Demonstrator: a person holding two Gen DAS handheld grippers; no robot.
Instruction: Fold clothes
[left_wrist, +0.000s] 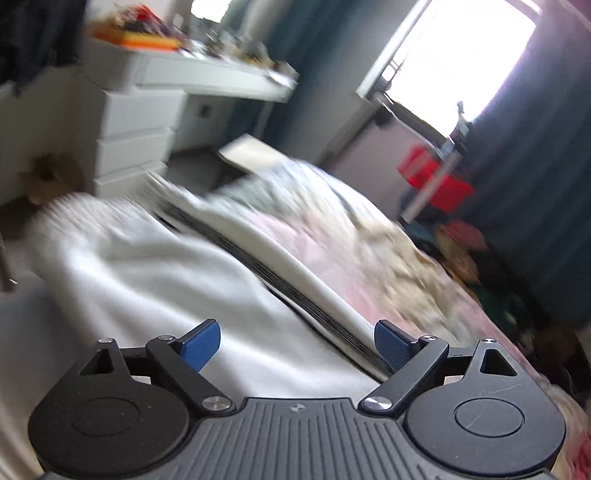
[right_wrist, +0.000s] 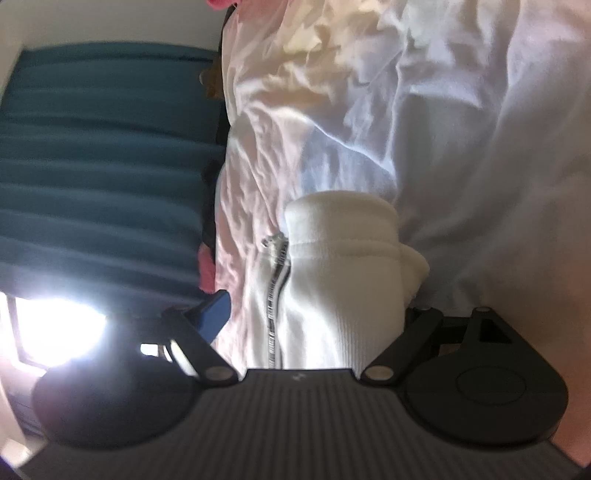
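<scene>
A white zip-up garment (left_wrist: 155, 266) lies spread on the bed, its dark zipper line (left_wrist: 295, 291) running diagonally. My left gripper (left_wrist: 297, 345) is open and empty, blue pads wide apart just above the garment. In the right wrist view, the garment's ribbed white hem (right_wrist: 343, 277) and its metal zipper (right_wrist: 275, 295) fill the space between the fingers of my right gripper (right_wrist: 314, 314). The left blue pad (right_wrist: 216, 314) shows; the right pad is hidden behind the fabric. The jaws stand wide and I cannot tell whether they grip the cloth.
The bed has a pale pink floral sheet (left_wrist: 369, 251). A white drawer unit (left_wrist: 133, 144) and cluttered desk (left_wrist: 207, 70) stand beyond it. A red box (left_wrist: 436, 181) and piled items sit by the teal curtain (left_wrist: 535, 177) and bright window (left_wrist: 458, 55).
</scene>
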